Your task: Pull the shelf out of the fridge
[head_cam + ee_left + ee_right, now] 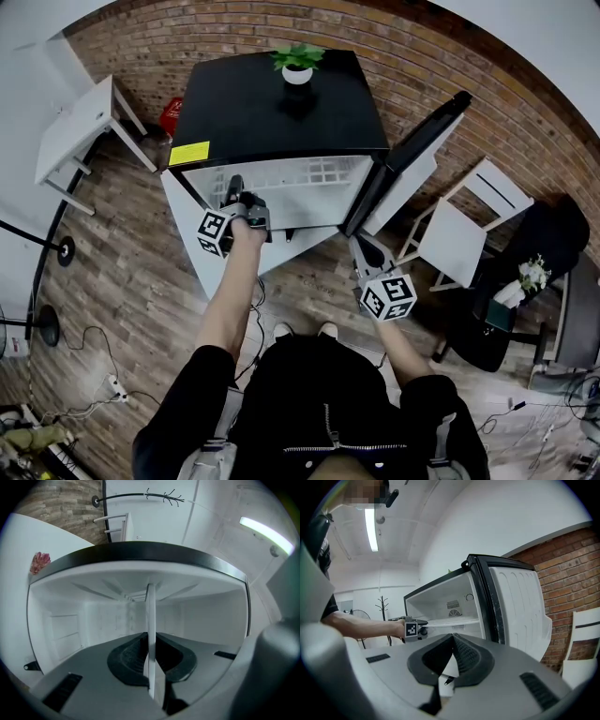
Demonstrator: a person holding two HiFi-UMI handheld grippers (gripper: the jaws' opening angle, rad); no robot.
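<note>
While the left claw (pixel 235 187) reaches into the open fridge (pixel 281 103) at the head view's upper centre, the white shelf (pixel 309 173) sits inside, not yet drawn out. In the left gripper view, that claw is clenched on the shelf's thin front edge; a straight, level pull should avoid jamming. In the right gripper view, the right claw (pixel 452 644) is clenched on nothing, clear of the door (pixel 520 606).

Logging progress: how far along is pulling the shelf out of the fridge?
Done: the fridge door stands open. In hand: the left tool grips the shelf by its front edge. Left: the shelf sits inside, not yet pulled out. The right tool is shut, empty.
</note>
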